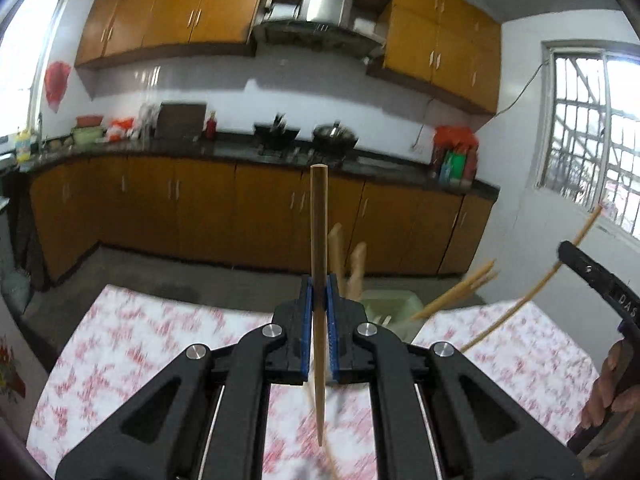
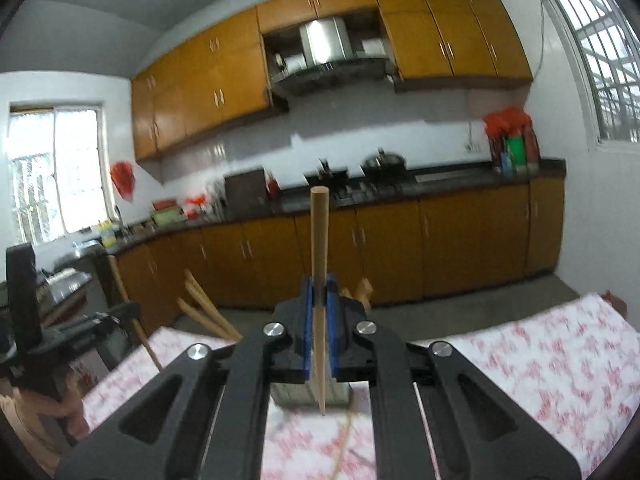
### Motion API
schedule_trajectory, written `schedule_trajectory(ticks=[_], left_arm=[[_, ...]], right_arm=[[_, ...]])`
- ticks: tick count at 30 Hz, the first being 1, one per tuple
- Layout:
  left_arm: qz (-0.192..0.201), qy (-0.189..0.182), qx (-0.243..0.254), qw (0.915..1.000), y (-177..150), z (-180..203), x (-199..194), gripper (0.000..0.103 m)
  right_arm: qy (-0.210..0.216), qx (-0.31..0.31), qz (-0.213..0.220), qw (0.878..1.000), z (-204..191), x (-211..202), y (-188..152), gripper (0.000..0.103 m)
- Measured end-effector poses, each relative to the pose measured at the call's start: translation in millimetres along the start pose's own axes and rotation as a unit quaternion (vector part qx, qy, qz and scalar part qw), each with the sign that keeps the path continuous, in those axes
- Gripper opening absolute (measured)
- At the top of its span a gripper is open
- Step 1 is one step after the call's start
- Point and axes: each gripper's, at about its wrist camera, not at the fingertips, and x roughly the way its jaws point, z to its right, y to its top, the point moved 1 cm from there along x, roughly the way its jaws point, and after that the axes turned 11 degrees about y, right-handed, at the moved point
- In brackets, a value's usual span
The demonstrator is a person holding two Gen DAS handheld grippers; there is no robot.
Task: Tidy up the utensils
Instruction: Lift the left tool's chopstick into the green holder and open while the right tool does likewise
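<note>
Two tools, each clamped on one wooden chopstick above the patterned table.

The left tool [image 1: 319, 312] has its blue pads pressed tight on a single tapered wooden chopstick [image 1: 319, 240] that stands upright, thick end up and thin tip down. The right tool [image 2: 319, 312] grips a second tapered wooden chopstick [image 2: 319, 240] the same way. Below both lies the table under a white cloth with red flowers [image 1: 132, 344]. At its far edge stands one pale green plastic holder [image 1: 394, 306], with about five more wooden sticks [image 1: 456, 292] leaning out of it, blurred. One hand [image 1: 608, 392] shows at the near right.
</note>
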Motion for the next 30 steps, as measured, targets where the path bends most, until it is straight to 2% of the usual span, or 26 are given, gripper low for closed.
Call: schedule_trajectory(ticks=[5, 8, 11, 17, 22, 24, 27, 28, 30], left_arm=[[0.066, -0.007, -0.019, 0.9976, 36.8, 23.8, -0.3, 0.007], [0.104, -0.001, -0.028, 0.9942, 52.9, 38.1, 8.8, 0.007], [0.133, 0.014, -0.025, 0.9907, 54.2, 51.0, 23.3, 0.007], [0.121, 0.030, -0.026, 0.9919, 25.7, 61.8, 63.3, 0.008], [0.082, 0.015, -0.039, 0.9957, 9.6, 54.7, 73.3, 0.008], [0.079, 0.014, -0.042, 0.9959, 7.9, 51.5, 68.1, 0.008], [0.077, 0.014, -0.044, 0.9960, 11.4, 46.3, 59.3, 0.017], [0.077, 0.015, -0.046, 0.9959, 12.8, 44.7, 56.5, 0.025], [0.080, 0.014, -0.051, 0.9954, 17.0, 40.5, 48.5, 0.029]], right_arm=[[0.003, -0.019, 0.048, 0.999, -11.5, 14.2, 25.1, 0.008], [-0.001, -0.021, 0.050, 0.999, -6.9, 30.2, 28.0, 0.008], [-0.007, -0.013, 0.039, 0.999, 2.6, 51.1, 22.9, 0.008], [-0.010, 0.005, 0.003, 1.000, 16.7, 82.2, 0.8, 0.008], [-0.008, -0.001, -0.020, 1.000, 16.3, 91.0, -15.0, 0.010], [-0.007, 0.001, -0.022, 1.000, 14.6, 89.5, -16.3, 0.016], [-0.009, 0.002, -0.018, 1.000, 12.7, 83.3, -14.3, 0.024], [-0.010, 0.001, -0.015, 1.000, 11.3, 78.9, -12.0, 0.024], [-0.012, -0.001, -0.011, 1.000, 8.9, 70.9, -9.6, 0.024]])
